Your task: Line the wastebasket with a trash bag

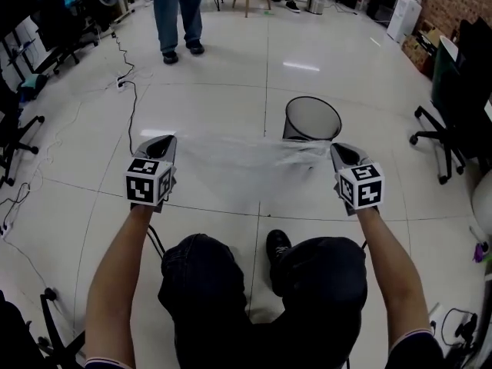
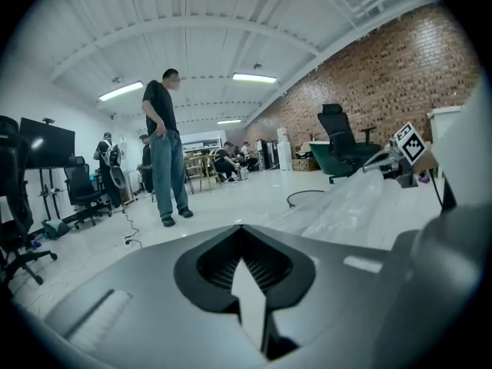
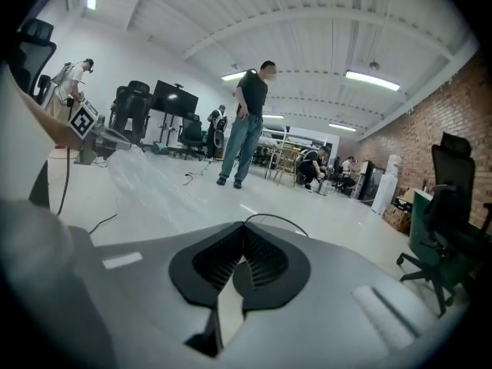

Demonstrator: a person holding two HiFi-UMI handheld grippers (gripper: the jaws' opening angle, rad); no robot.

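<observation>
Jaws of left gripper (image 1: 166,140) and right gripper (image 1: 338,147) pinch shut on the trash bag (image 1: 238,164) — clear, crinkled, stretched between them.

Right gripper (image 3: 244,229): jaws together, pale strip of trash bag (image 3: 146,181) film pinched btwn them. Clear film stretches off to its left, up to the left gripper (image 3: 115,143) w/ marker cube on top. Wastebasket (image 3: 286,221) rim peeks out just past the tips, on the floor (image 3: 338,214). Further ahead a person (image 3: 247,125) stands. Office chair (image 3: 450,206) off to the right, brick wall (image 3: 453,106) behind it. More ppl seated far ahead, too small for detail.
</observation>
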